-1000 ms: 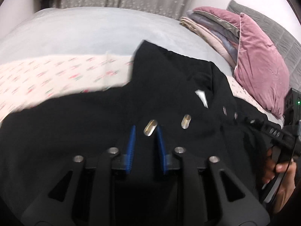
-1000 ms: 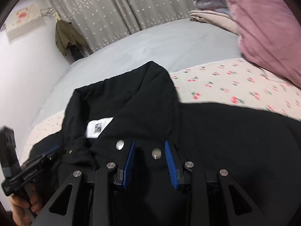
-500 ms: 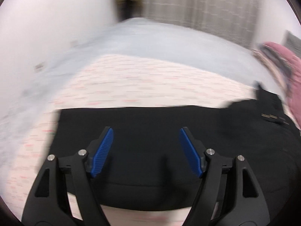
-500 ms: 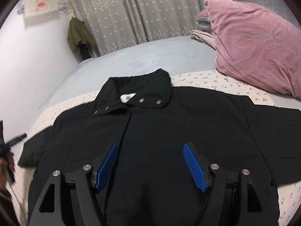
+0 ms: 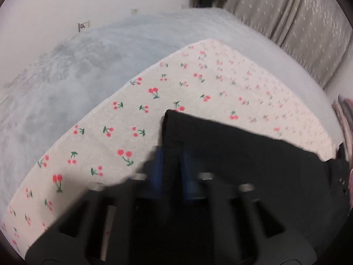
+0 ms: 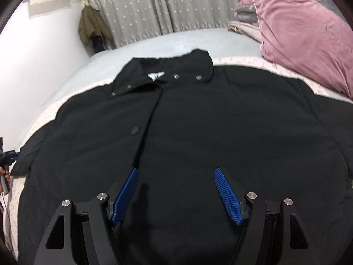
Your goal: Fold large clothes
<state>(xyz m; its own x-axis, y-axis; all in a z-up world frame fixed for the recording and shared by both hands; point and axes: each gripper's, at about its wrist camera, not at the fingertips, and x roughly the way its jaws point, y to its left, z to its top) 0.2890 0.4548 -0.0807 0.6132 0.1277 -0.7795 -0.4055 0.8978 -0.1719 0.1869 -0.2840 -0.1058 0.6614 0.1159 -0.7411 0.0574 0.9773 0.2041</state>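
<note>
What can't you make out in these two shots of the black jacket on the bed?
- Left gripper: left wrist view, motion blur; whether it pinches the sleeve cuff is unclear.
- Black jacket hem: right wrist view, hidden behind the open right gripper.
- Collar label: print too small.

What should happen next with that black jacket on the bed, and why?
Probably lift the sleeve and carry it across onto the chest. The left claw looks closed on the end of the black jacket's sleeve, though that view is blurred. The jacket lies flat, front up, on the cherry-print sheet, and the right claw hangs open above it, holding nothing.
</note>
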